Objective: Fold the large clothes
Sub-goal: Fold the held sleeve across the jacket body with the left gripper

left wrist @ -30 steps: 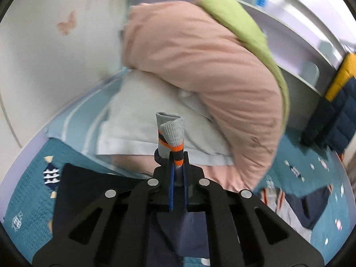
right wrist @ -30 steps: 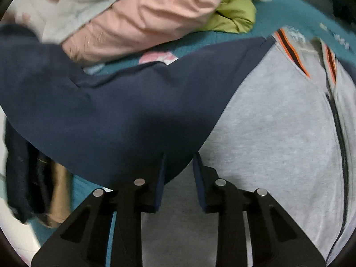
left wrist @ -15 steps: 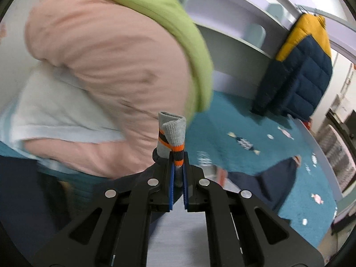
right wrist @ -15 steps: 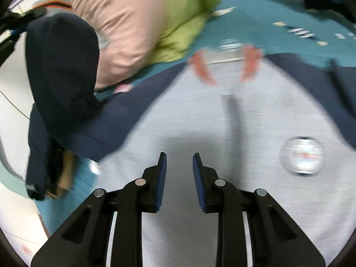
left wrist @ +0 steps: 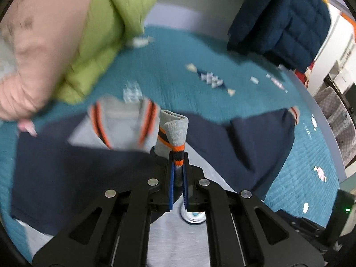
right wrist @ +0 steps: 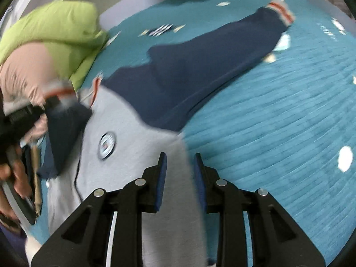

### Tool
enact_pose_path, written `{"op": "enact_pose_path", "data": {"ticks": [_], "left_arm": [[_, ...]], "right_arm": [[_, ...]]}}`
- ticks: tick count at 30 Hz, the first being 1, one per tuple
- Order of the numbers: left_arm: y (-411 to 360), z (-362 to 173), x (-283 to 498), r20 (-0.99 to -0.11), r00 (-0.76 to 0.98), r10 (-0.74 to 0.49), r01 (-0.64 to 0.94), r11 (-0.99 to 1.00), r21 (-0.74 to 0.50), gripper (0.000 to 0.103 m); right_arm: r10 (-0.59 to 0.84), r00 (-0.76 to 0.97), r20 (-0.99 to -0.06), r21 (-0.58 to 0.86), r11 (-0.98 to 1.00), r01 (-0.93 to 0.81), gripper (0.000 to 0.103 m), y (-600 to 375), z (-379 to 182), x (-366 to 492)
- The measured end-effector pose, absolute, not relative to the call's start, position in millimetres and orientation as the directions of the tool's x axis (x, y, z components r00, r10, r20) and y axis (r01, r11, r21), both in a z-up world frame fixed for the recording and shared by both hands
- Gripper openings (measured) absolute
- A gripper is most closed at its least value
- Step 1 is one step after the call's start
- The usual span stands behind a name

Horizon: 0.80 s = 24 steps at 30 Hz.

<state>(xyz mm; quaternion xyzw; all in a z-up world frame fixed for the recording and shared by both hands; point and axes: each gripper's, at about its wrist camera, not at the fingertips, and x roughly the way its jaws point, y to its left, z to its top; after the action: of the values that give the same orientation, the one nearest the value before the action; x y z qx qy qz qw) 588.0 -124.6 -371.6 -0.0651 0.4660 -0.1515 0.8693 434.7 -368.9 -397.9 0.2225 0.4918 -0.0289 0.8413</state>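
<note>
A grey zip jacket point(right wrist: 138, 138) with navy sleeves and orange-striped cuffs lies spread on the teal bedspread point(right wrist: 278, 133). My left gripper point(left wrist: 177, 162) is shut on the grey cuff point(left wrist: 174, 131) of one navy sleeve and holds it over the jacket's grey chest, near the collar point(left wrist: 124, 124). The other navy sleeve point(left wrist: 249, 146) stretches out to the right; it also shows in the right wrist view point(right wrist: 211, 66). My right gripper point(right wrist: 178, 162) is open and empty, low over the jacket's right side edge.
A pink and green duvet roll point(left wrist: 66, 33) lies at the back left of the bed. A navy and yellow puffer jacket point(left wrist: 284, 17) hangs at the back right. The left gripper and the hand holding it point(right wrist: 20, 122) show at the right wrist view's left edge.
My left gripper has swung right with the cuff, carrying the sleeve across the jacket's front. My right gripper has swept right along the jacket to its side edge, still open.
</note>
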Motion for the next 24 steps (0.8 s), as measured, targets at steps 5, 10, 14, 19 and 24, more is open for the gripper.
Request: {"op": "enact_pose_path", "data": {"ticks": [5,10,14,19,24], "left_arm": [[-157,-385,585,-0.787,0.514,-0.341,0.221,0.939,-0.263,0.006],[-174,-389,587,-0.772,0.495,-0.398,0.244,0.917,-0.317,0.006],[-197,-416,589,-0.835,0.362,-0.414,0.290,0.901,-0.321,0.018],[-189,-413,573,-0.773,0.321,-0.547,0.315,0.832,-0.457,0.085],[-142,-406,566,-0.784,0.473,-0.402,0.208,0.916,-0.344,0.085]], "right_arm": [[0.171,0.517,-0.839,0.378,0.867,0.326,0.025,-395,-405,424],[0.181,0.520,-0.835,0.398,0.852,0.342,0.025,-401,-405,421],[0.177,0.515,-0.839,0.395,0.849,0.352,0.030,-404,-407,419],[0.158,0.522,-0.838,0.396,0.834,0.384,0.031,-419,-409,415],[0.143,0.549,-0.824,0.414,0.814,0.409,0.034,-436,-404,411]]}}
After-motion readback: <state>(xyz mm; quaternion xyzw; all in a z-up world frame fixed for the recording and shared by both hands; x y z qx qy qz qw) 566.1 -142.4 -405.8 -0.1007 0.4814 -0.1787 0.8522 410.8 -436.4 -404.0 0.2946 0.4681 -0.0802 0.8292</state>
